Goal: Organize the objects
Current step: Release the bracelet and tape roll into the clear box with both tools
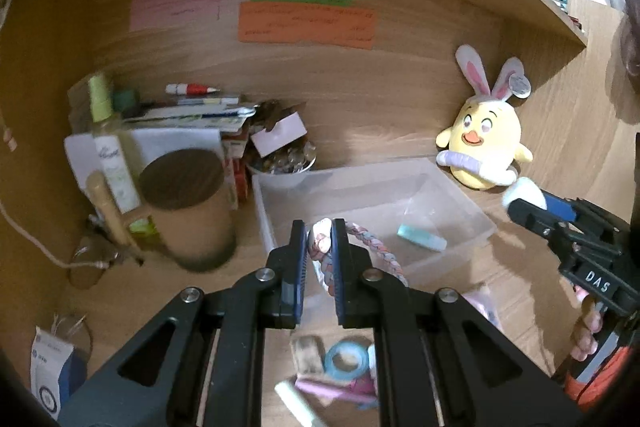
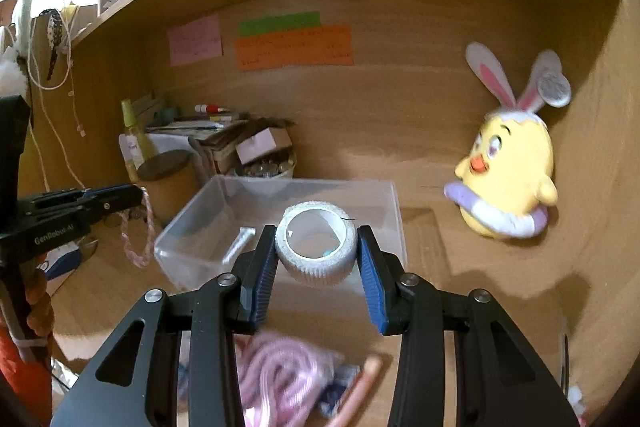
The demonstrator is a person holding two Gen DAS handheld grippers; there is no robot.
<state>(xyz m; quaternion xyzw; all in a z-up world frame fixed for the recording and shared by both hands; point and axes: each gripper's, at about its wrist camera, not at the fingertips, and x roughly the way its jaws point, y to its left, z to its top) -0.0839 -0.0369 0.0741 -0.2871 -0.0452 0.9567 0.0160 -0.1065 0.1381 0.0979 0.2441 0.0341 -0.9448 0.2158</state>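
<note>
Black linkage arms fill the bottom of both wrist views and hide much of the table below them. Between those arms, the left claw is clenched on a braided pastel headband, whose loop hangs off to the right over the clear plastic bin. The right claw grasps a white tape roll by its sides, held in front of that bin. Inside the bin lies a small teal tube. Under the left claw, a blue tape ring and pink items are blurred and half covered. Under the right claw, a pink coiled bundle is too smeared to identify. Beyond the bin sits a yellow plush chick with rabbit ears.
</note>
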